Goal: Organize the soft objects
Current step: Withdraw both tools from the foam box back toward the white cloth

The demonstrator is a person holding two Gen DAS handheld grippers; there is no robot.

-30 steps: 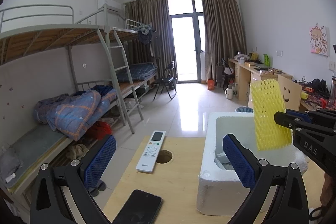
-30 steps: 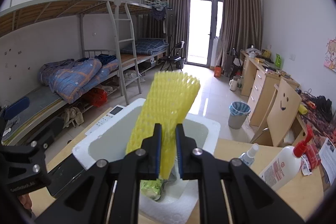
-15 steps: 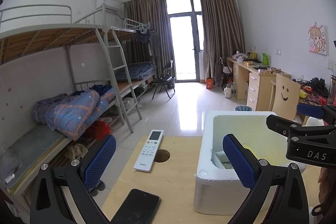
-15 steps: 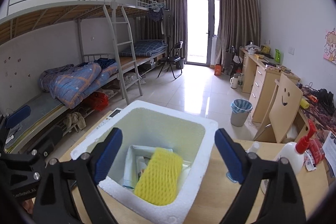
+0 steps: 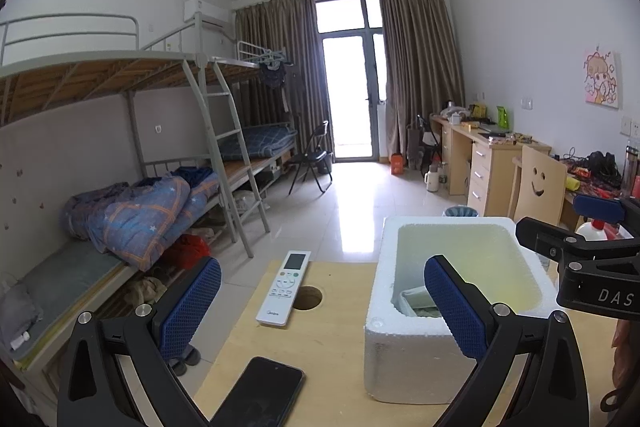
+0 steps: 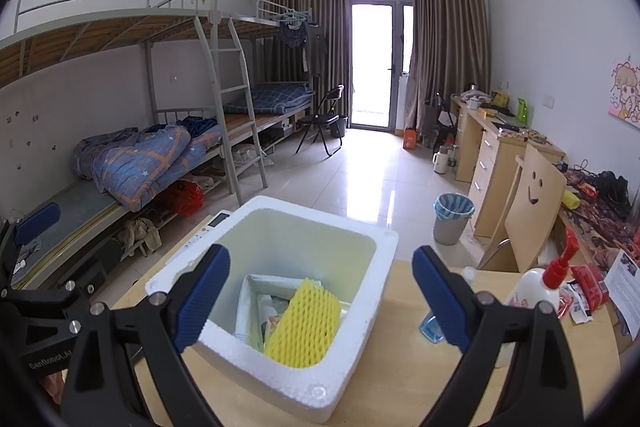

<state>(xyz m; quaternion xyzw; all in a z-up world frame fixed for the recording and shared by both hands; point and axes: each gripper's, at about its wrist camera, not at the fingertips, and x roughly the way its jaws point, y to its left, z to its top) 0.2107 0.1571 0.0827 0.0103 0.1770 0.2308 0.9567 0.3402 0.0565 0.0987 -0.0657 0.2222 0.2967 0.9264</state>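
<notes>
1 yellow foam net (image 6: 302,323) in white styrofoam box (image 6: 360,359)

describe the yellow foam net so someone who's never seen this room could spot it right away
Find the wooden table in the foreground, then the white styrofoam box sitting on it. The yellow foam net lies inside that box, leaning against its near wall beside some pale packaging. It is the only bright yellow thing in there, with a honeycomb mesh surface.

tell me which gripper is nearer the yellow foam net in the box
Right. The right gripper hangs open just above the yellow foam net inside the foam box. The left gripper is open off to the box's left, over the table.
</notes>
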